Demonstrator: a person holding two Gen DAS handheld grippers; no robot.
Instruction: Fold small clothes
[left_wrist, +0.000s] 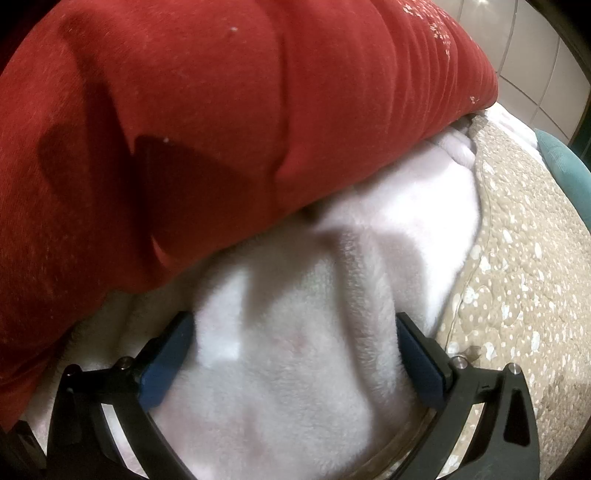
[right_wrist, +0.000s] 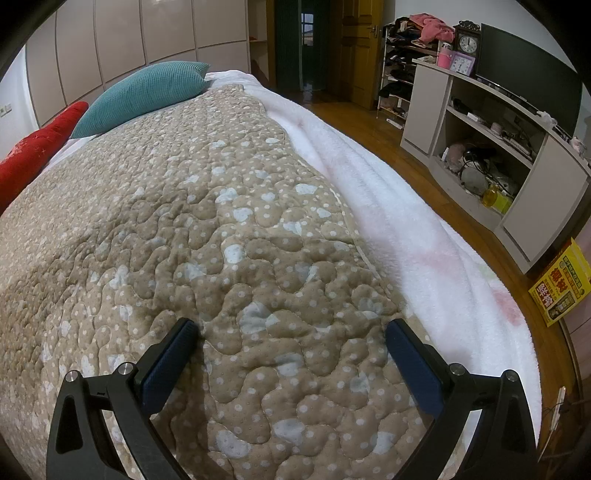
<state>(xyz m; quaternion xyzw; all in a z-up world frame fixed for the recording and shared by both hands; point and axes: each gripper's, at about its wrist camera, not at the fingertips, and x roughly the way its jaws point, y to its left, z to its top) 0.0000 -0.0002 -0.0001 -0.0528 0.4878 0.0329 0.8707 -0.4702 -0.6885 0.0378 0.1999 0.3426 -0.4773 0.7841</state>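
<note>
No small garment can be told apart in either view. My left gripper (left_wrist: 293, 321) is open, its blue-padded fingers (left_wrist: 170, 354) wide apart on either side of a raised fold of white fleece fabric (left_wrist: 295, 266). A red pillow (left_wrist: 184, 110) lies on that fleece just ahead and fills the upper view. My right gripper (right_wrist: 293, 326) is open too, hovering low over the beige spotted quilt (right_wrist: 221, 221) with nothing between its fingers. White fleece (right_wrist: 406, 221) runs along the bed's right edge beside the quilt.
A teal pillow (right_wrist: 147, 92) and the red pillow (right_wrist: 33, 158) sit at the far left end of the bed. To the right are wooden floor (right_wrist: 369, 122), a white TV cabinet (right_wrist: 480, 140) with clutter, and a yellow box (right_wrist: 561, 284). Wardrobe doors (right_wrist: 129, 37) line the back.
</note>
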